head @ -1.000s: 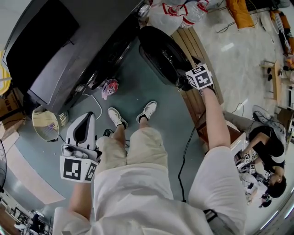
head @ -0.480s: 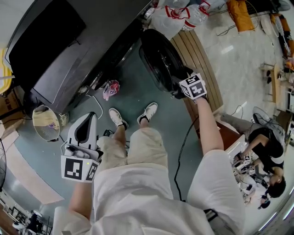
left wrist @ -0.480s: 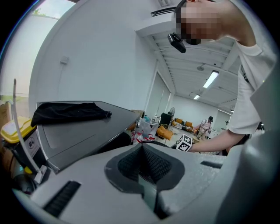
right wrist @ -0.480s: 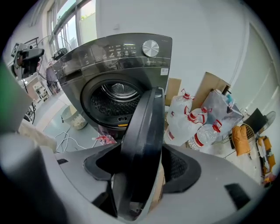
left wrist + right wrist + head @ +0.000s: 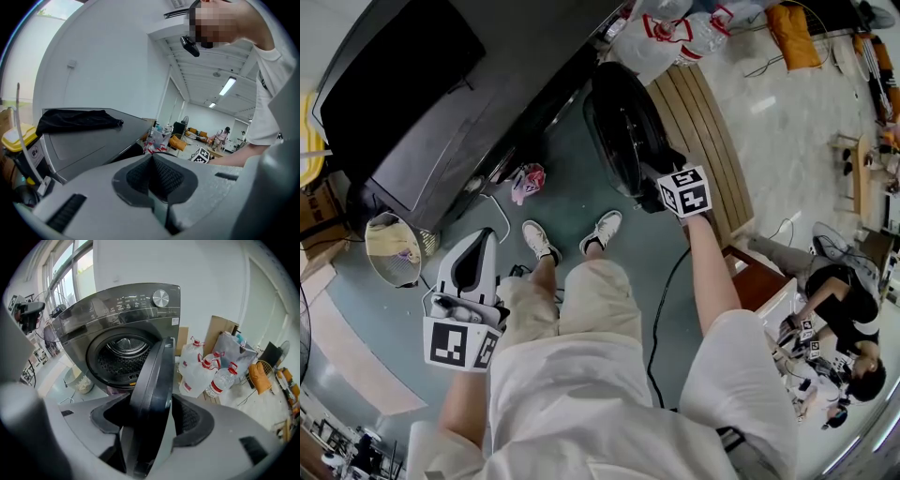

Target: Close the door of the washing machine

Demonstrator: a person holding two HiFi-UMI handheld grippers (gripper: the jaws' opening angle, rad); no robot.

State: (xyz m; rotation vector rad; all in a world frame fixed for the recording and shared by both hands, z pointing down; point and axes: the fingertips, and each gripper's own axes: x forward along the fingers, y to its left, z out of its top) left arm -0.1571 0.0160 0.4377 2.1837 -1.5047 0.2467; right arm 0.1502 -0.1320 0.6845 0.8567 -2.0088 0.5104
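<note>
The right arm (image 5: pixel 712 272) is stretched forward and away from the body, and the right gripper (image 5: pixel 661 183) is tipped steeply down onto the outer edge of the door (image 5: pixel 623 122). Its marker cube (image 5: pixel 684 190) is turned up toward the head view. In the right gripper view the right gripper (image 5: pixel 149 404) is seen with the dark rim of the door (image 5: pixel 154 380) standing edge-on between its jaws. The jaws have just been closing, and the rim is now pinched between the pads at a medium spread.

The left gripper (image 5: pixel 478 242) is held low beside the left thigh and pointed slightly downward toward the foot of the washing machine (image 5: pixel 441 94). In its own view the left gripper (image 5: pixel 152 161) is seen with the jaws pressed together and nothing between them.

The door is swung well out from the front of the washing machine (image 5: pixel 126 310), so that the drum opening (image 5: pixel 119 357) is left uncovered. A black cloth (image 5: pixel 75 119) is laid on top of the machine, and water bottles (image 5: pixel 206 371) are stood on the floor beside it.
</note>
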